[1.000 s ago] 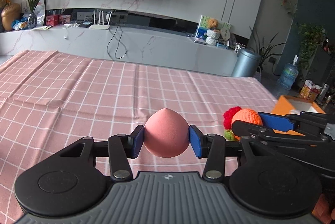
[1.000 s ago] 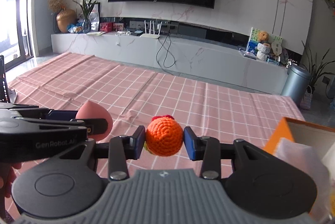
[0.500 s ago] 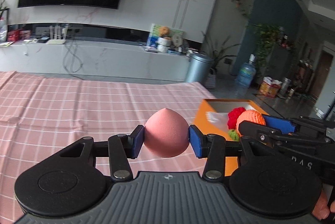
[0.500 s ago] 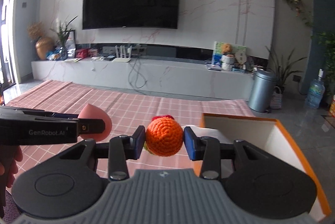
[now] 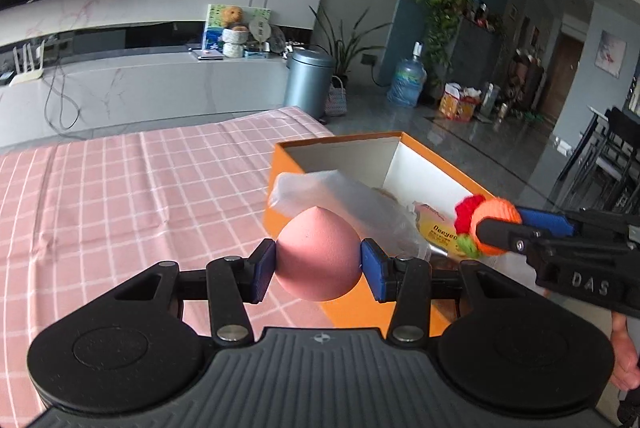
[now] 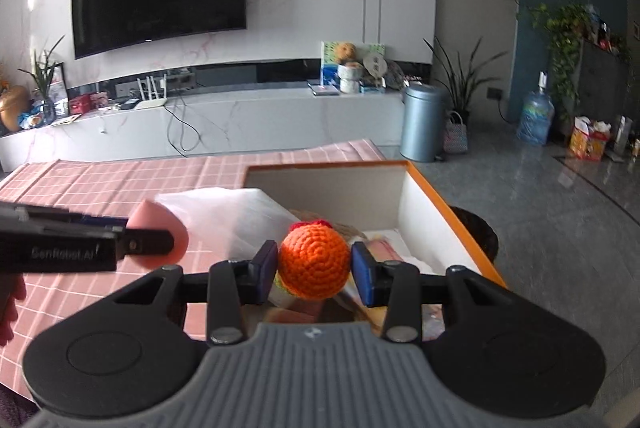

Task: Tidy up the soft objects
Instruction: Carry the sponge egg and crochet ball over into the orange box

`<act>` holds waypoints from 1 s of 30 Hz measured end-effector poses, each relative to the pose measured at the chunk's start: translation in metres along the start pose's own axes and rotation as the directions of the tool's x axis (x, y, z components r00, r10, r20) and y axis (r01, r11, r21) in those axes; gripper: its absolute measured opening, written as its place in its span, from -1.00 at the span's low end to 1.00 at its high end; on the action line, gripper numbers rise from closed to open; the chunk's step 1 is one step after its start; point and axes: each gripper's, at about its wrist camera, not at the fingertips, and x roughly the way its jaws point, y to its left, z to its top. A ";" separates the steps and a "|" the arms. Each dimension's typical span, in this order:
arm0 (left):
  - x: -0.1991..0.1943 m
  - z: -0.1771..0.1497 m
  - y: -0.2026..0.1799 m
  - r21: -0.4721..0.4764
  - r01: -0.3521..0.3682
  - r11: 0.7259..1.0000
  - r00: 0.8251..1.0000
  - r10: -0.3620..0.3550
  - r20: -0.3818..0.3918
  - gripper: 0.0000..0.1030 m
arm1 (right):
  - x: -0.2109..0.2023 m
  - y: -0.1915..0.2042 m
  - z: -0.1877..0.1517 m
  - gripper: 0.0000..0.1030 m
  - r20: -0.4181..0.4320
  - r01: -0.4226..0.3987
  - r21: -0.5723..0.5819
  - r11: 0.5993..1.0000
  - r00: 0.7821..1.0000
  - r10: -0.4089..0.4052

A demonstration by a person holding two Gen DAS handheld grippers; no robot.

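1. Left gripper [image 5: 318, 270]: blue pads pinched on a pink teardrop-shaped foam sponge [image 5: 318, 256], pointed tip up and tilted slightly away, so long axis roughly upright between the jaws.
2. Right gripper [image 6: 314, 274]: pads squeezed onto an orange crocheted yarn ball with a red and green tuft [image 6: 314, 264]. Looks like a firm hold, not much squash visible.
3. Target seems to be the open orange cardboard box with white inside walls [image 5: 436, 163], sitting at the right edge of the pink checked tablecloth [image 5: 120, 195], near the far right corner.
4. The key relation: from the right wrist view the box [image 6: 416, 199] opens straight ahead and below the yarn ball, so that one already hangs over the near rim. From the left wrist view the sponge sits over the box's near left corner, with the opening ahead and to the right.
5. So probably right side closer to a drop; left side likely needs a nudge rightward and forward first.
6. Also in the box: a crumpled translucent plastic bag [image 5: 340, 195] spilling over the left wall, plus some packets underneath, hard to make out.
7. Possible snag: sponge landing on that bag and rolling back out onto the cloth.
8. Both grippers close side by side, tips near each other, so simultaneous drops look a bit crowded.
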 end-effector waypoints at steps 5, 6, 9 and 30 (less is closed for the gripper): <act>0.015 0.018 -0.021 0.073 0.010 0.997 1.000 -0.011 0.014 0.03 | 0.015 -0.016 0.002 -0.22 -0.021 0.015 0.019 1.000 1.000 -0.015; 0.017 0.022 -0.025 0.090 0.013 0.996 1.000 -0.014 0.015 0.03 | 0.019 -0.018 0.004 -0.22 -0.024 0.016 0.019 1.000 1.000 -0.016; 0.028 0.029 -0.039 0.135 0.021 0.991 1.000 -0.023 0.009 0.02 | 0.027 -0.026 0.008 -0.22 -0.033 0.014 0.012 1.000 0.999 -0.014; 0.114 0.038 -0.088 0.386 0.117 0.915 0.970 -0.023 -0.240 0.02 | 0.112 -0.073 0.024 -0.22 -0.294 -0.100 -0.040 0.994 0.952 0.084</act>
